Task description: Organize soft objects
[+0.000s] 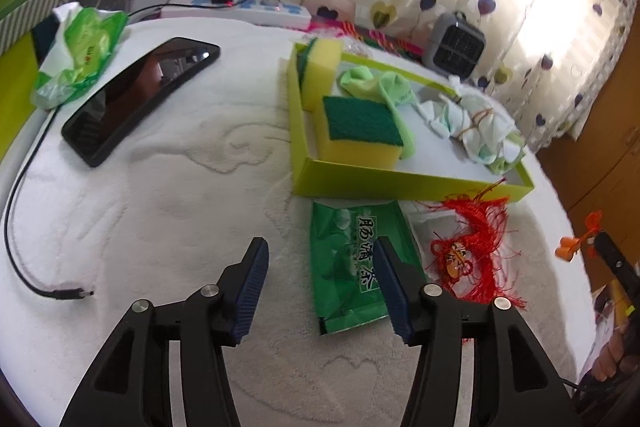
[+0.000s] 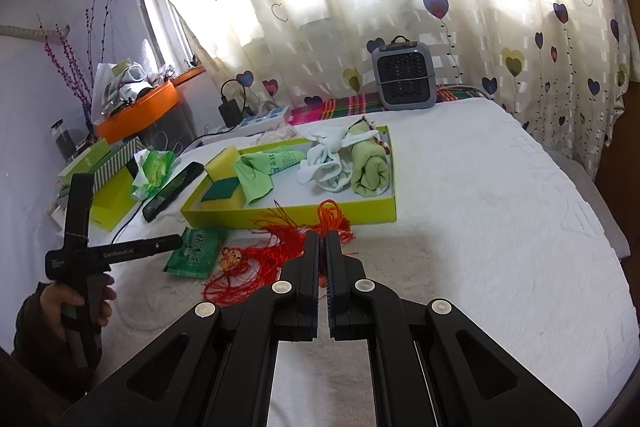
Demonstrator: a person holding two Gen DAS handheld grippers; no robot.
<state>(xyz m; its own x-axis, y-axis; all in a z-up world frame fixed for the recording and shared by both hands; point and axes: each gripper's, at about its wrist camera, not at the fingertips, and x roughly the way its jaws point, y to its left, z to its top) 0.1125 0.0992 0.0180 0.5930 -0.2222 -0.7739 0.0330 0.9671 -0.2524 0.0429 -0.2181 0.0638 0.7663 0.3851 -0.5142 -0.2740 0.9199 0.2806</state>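
Note:
My left gripper point(image 1: 318, 249) hangs open over the white towel, and the left edge of a flat green tissue pack point(image 1: 352, 263) lies below its right finger point(image 1: 394, 291). Its pads touch nothing. A red tassel ornament point(image 1: 468, 251) lies right of the pack. My right gripper point(image 2: 322, 237) is shut on the tassel's orange cord point(image 2: 330, 213), and red strands point(image 2: 256, 267) trail from it down to the bed. Behind these sits a lime-green box point(image 1: 400, 183) holding two yellow-green sponges point(image 1: 360, 131), a green cloth point(image 1: 380, 85), a white cloth bundle point(image 1: 476, 125) and a rolled green towel point(image 2: 370, 169).
A black phone point(image 1: 140, 99) and a loose cable point(image 1: 24, 227) lie at the left, with a green wipes pack point(image 1: 80, 55) beyond. A power strip with a charger point(image 1: 236, 9) and a grey heater point(image 2: 404, 77) stand at the back by the curtain. A hand point(image 2: 76, 303) holds the left gripper's handle.

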